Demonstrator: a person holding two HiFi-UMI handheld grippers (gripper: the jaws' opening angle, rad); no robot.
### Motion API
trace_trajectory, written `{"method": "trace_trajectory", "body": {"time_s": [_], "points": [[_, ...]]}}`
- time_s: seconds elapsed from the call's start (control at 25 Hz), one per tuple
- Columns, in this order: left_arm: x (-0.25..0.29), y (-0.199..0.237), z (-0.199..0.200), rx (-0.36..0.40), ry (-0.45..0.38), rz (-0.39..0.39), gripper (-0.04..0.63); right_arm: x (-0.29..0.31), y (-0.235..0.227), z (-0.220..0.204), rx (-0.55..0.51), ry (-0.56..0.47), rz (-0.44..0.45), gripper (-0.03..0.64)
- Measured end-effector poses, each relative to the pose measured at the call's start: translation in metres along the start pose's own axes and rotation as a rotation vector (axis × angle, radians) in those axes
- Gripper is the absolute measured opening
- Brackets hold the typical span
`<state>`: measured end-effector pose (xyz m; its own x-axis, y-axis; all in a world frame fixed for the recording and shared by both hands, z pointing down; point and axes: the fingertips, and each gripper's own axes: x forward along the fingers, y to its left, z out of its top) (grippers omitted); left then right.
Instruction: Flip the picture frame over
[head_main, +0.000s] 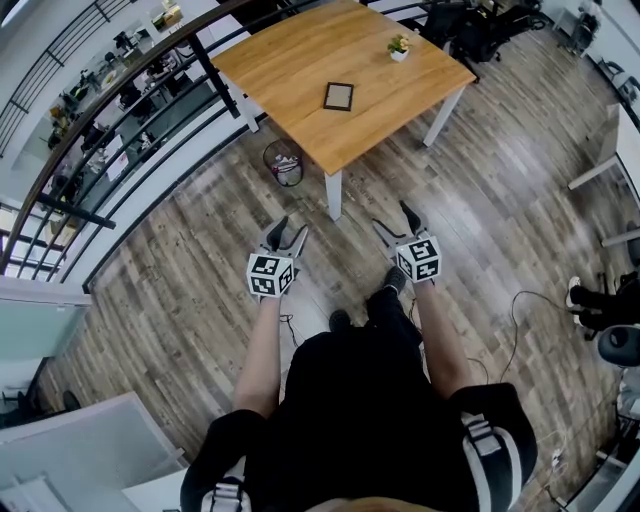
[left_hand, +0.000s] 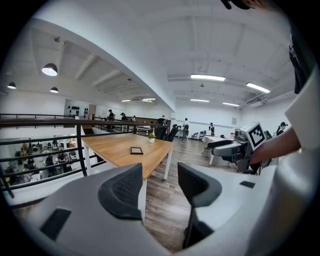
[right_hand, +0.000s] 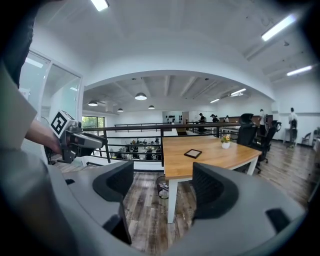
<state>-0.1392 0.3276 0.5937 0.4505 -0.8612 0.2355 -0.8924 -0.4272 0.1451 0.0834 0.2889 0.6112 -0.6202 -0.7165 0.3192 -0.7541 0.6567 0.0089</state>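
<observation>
Left tongs (head_main: 291, 226) and right tongs (head_main: 390, 214) stand released and empty, well short of the desk (head_main: 290, 60) and pointed toward it; judged a ready stance before the approach. The picture frame (head_main: 338, 96), small, rectangular, dark-bordered with a pale centre, lies flat near the desk's middle, untouched.

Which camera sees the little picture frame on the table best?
The head view: it looks down on the frame, so its whole rectangle shows on the table. Both gripper views see it far off and low, flattened to a small dark sliver.
</observation>
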Motion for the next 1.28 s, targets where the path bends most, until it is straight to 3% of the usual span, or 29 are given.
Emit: {"method": "trace_trajectory", "body": {"time_s": [0.28,0.8,1.28], "points": [[0.021,-0.001,0.004,0.000,0.002,0.008,0.248,0.009,-0.017,0.000,0.004,0.012,0.009,0.382],[0.077,0.005,0.020,-0.013,0.027,0.033,0.249,0.035,-0.080,0.006,0.050,0.013,0.000,0.360],[0.140,0.006,0.043,-0.039,0.030,0.127,0.249,0.072,-0.154,0.024,0.042,0.015,0.061,0.351]]}}
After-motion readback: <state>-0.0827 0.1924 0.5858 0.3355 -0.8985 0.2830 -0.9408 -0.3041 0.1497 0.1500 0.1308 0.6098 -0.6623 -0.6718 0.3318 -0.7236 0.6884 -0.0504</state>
